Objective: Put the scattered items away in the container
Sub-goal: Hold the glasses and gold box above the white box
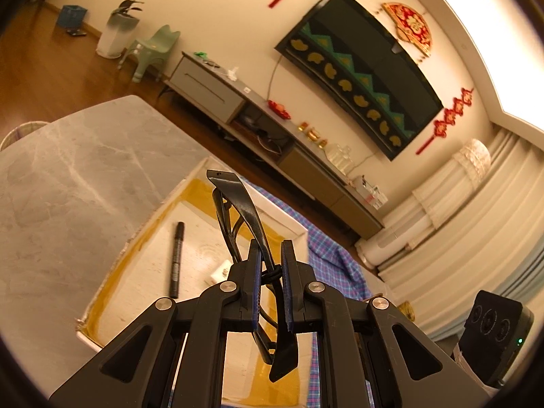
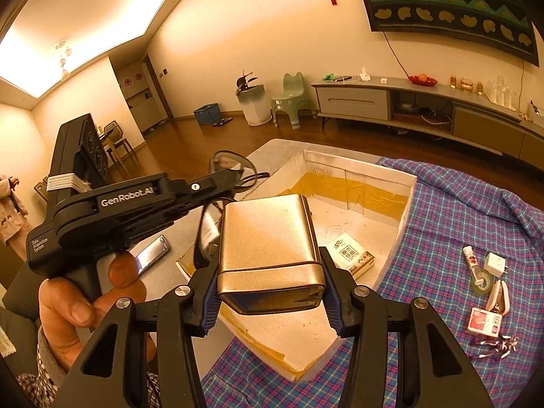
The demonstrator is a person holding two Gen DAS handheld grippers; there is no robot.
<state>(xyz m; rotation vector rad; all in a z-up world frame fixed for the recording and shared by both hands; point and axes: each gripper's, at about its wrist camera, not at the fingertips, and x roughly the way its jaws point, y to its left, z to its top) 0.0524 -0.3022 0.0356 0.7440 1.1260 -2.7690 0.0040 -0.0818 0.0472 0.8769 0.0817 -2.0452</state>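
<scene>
The left gripper [image 1: 272,255] has its jaws almost fully closed on the thin frame of black glasses [image 1: 238,210], held above the white box [image 1: 292,227]. The right gripper [image 2: 270,278] has its jaws partly open and clamped on the two sides of a gold tin [image 2: 268,238], also over the box. Inside the box lie a black marker [image 1: 176,258] at 9 o'clock and what seems a tissue pack [image 2: 352,255]. Small items [image 2: 486,292] lie scattered on the checked cloth [image 2: 459,210] at 3 o'clock.
</scene>
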